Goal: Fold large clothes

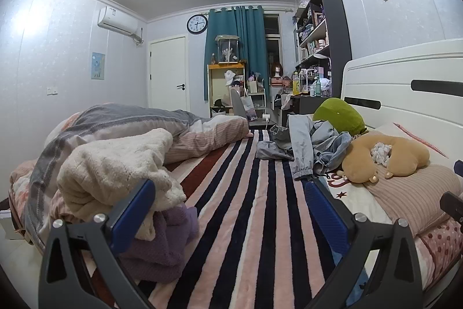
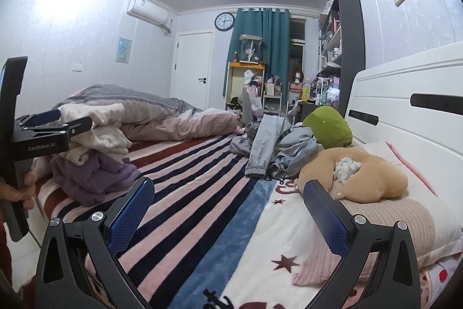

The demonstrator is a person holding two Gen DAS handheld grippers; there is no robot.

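A heap of grey-blue clothes (image 1: 306,146) lies crumpled on the striped bed cover (image 1: 246,207), far ahead of both grippers; it also shows in the right wrist view (image 2: 275,146). A cream fleece garment (image 1: 115,164) and a purple one (image 1: 165,239) are piled at the bed's left edge, also in the right wrist view (image 2: 95,132). My left gripper (image 1: 228,210) is open and empty, low over the bed; it shows from the side in the right wrist view (image 2: 58,118). My right gripper (image 2: 228,210) is open and empty over the bed's near end.
A rolled duvet (image 1: 144,123) lies along the bed's left. A brown plush (image 1: 385,158), a green cushion (image 1: 338,115) and a pink pillow (image 1: 413,199) sit by the white headboard (image 1: 405,89). Shelves and a cluttered desk (image 1: 312,71) stand beyond.
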